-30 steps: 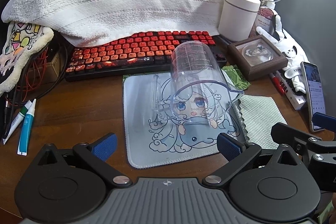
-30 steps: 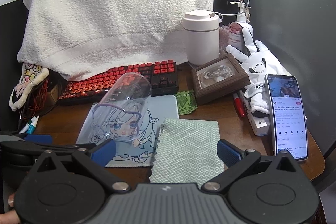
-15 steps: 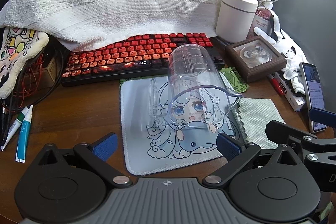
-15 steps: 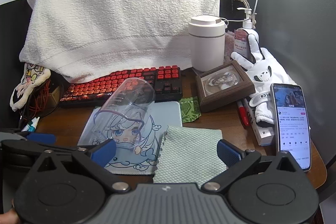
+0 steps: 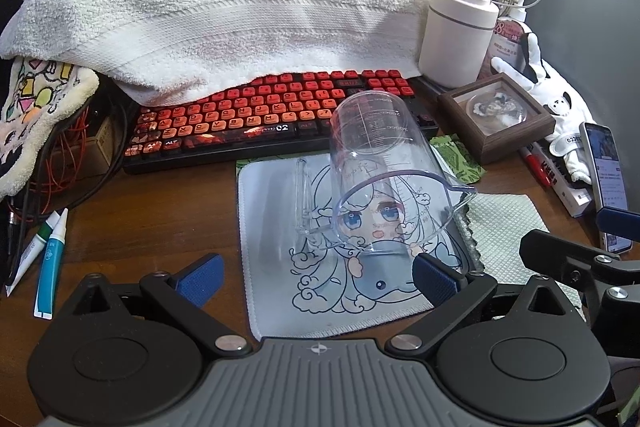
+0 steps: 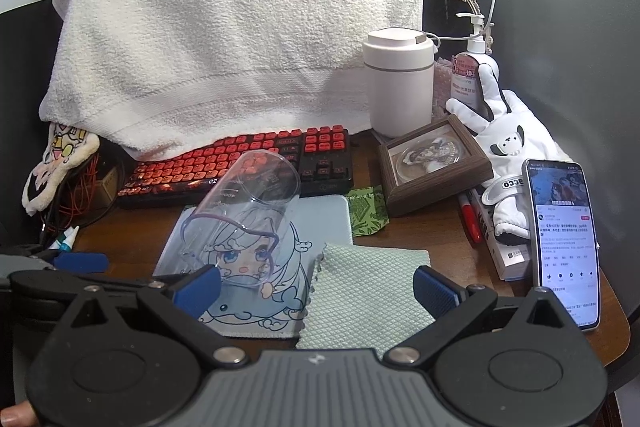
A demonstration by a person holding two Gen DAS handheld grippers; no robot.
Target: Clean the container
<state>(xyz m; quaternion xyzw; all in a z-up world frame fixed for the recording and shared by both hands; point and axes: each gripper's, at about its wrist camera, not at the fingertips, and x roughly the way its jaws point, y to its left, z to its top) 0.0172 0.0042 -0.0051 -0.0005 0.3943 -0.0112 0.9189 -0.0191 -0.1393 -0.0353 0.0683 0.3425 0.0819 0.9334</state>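
My left claw (image 5: 318,277) has edged nearer the toppled measuring cup (image 5: 384,187). Both it and my right claw (image 6: 316,285) gape empty; wiping cloth (image 6: 368,291) untouched, cleaning not begun.

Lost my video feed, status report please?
Left gripper open, right gripper open, both empty. Clear measuring cup on its side on mouse pad. Green cloth beside pad, path unobstructed.

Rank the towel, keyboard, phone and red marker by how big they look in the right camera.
1. towel
2. keyboard
3. phone, though nearness to the camera enlarges it
4. red marker
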